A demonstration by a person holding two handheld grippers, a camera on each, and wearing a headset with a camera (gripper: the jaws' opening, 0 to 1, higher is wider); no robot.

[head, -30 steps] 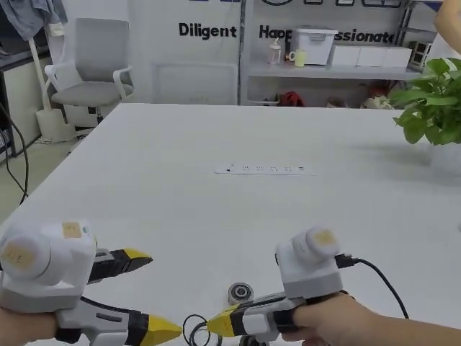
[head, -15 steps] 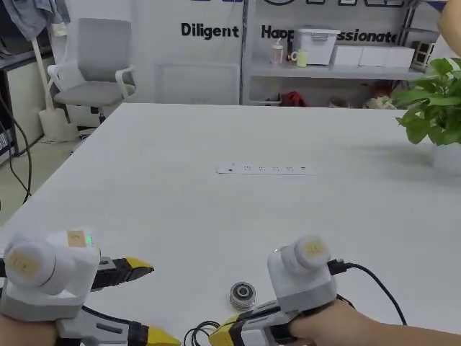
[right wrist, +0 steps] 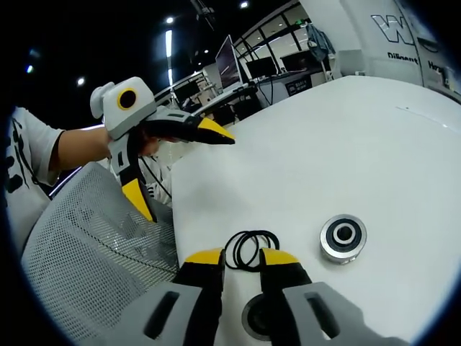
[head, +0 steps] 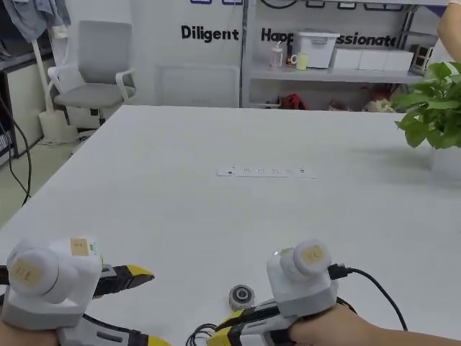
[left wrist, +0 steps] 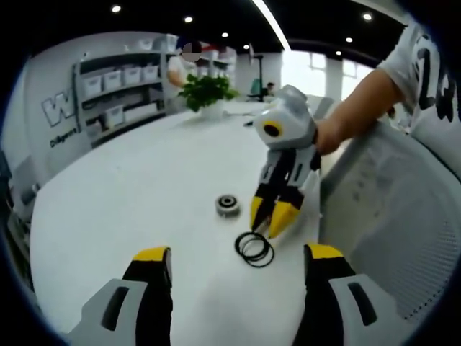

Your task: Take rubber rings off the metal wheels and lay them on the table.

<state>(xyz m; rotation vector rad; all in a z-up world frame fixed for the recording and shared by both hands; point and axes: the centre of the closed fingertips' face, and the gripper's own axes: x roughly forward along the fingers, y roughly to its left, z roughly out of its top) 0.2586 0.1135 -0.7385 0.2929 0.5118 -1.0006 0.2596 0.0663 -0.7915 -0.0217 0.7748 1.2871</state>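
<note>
Several thin black rubber rings (left wrist: 253, 249) lie in an overlapping pile on the white table (head: 216, 216), near its front edge. My right gripper (right wrist: 241, 258) rests just short of the rubber rings (right wrist: 248, 249), its jaws a narrow gap apart with nothing between them. A metal wheel (right wrist: 343, 238) lies flat to the right of the rings, seen also as the wheel (head: 241, 294). A second round metal part (right wrist: 256, 316) shows under my right jaws. My left gripper (left wrist: 238, 254) stands wide open and empty, facing the rings and the right gripper (left wrist: 270, 216).
A white power strip (head: 265, 171) lies mid-table. A potted plant (head: 432, 108) stands at the far right. A mesh chair back (right wrist: 94, 245) sits close against the table's front edge. An office chair (head: 90, 72) and shelves (head: 324, 68) stand beyond the table.
Both grippers sit lower in the head view, partly from camera movement. The rings and the wheel lie where they were.
</note>
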